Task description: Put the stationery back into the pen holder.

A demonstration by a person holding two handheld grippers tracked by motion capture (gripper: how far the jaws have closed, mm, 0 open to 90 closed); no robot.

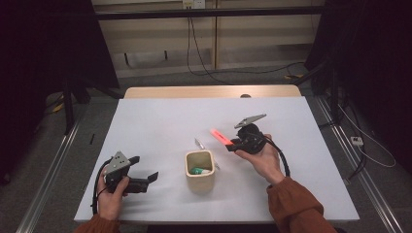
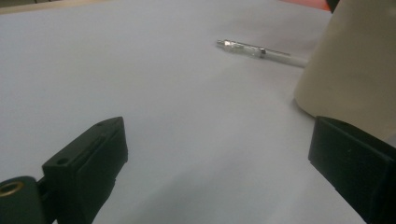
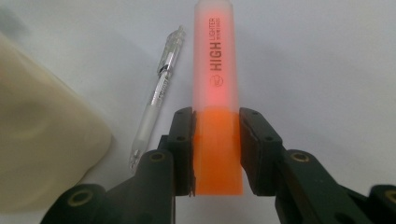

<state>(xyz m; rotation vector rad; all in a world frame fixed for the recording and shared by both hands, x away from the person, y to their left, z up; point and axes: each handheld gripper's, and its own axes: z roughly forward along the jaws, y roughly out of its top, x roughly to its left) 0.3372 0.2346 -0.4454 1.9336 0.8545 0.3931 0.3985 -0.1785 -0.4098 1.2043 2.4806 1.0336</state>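
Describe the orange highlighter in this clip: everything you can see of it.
The orange highlighter is a flat-sided plastic marker with a solid orange body and a translucent cap printed "HIGH LIGHTER" in dark letters. The right gripper is shut on its orange body, cap pointing away from the jaws. In the high view it is held above the white table, angled up and left, beside the beige cup.

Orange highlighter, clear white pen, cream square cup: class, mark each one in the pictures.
Orange highlighter (image 3: 216, 70): right gripper view, on its translucent printed cap.
Clear white pen (image 2: 261, 50): left gripper view, mid-barrel, lying on the table.
Cream square cup (image 1: 199, 180): high view, on its front wall.
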